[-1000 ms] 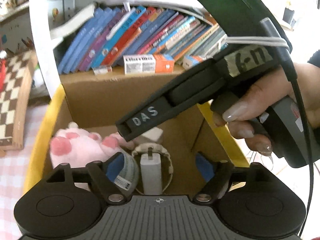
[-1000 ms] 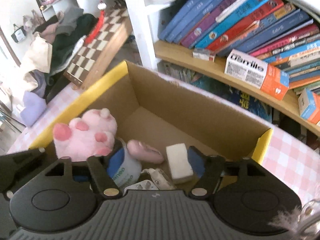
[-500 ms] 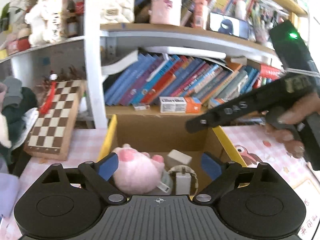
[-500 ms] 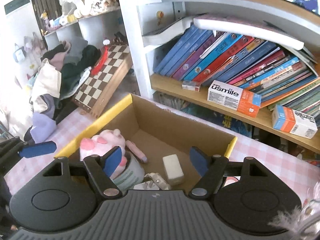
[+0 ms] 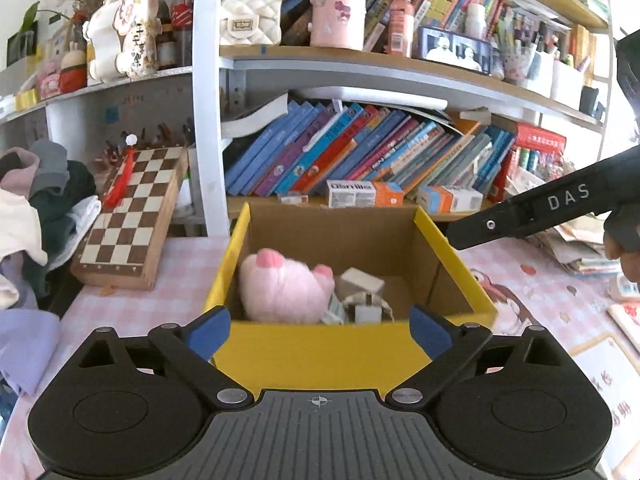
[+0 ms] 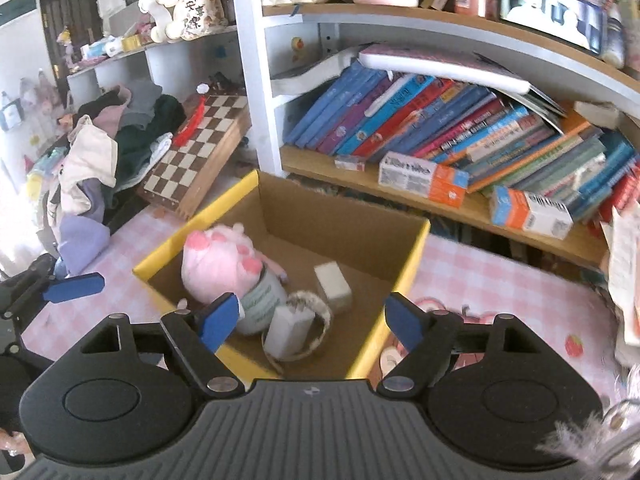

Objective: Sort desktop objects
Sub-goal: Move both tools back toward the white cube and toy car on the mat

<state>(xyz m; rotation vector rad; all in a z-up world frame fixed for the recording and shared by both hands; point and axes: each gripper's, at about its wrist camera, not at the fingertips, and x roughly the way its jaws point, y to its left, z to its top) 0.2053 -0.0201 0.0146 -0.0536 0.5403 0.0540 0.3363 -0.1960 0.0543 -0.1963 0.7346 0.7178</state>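
Observation:
A cardboard box with yellow rim (image 5: pixel 352 356) (image 6: pixel 416 256) stands on the pink checked cloth below the bookshelf. Inside lie a pink plush paw (image 5: pixel 284 288) (image 6: pixel 218 268), a white block (image 5: pixel 360 280) (image 6: pixel 332 286), a printed cup (image 6: pixel 262 300) and a white adapter (image 6: pixel 286 330) ringed by a band. My left gripper (image 5: pixel 320 330) hovers in front of the box's near wall, jaws opening, nothing between them. My right gripper (image 6: pixel 311 320) hangs above the box's near corner, jaws also opening and empty. Its black body (image 5: pixel 520 216) shows at the right of the left wrist view.
A folded chessboard (image 5: pixel 132 216) (image 6: pixel 196 160) leans left of the box beside a pile of clothes (image 5: pixel 36 200). Leaning books (image 5: pixel 360 152) and small cartons (image 5: pixel 364 194) fill the shelf behind. Papers (image 5: pixel 580 248) lie stacked at the right.
Both grippers have drawn back and upward out of the box, which now looks smaller and farther. Their jaws have spread wider. The right gripper has slid to the right edge of the left wrist view.

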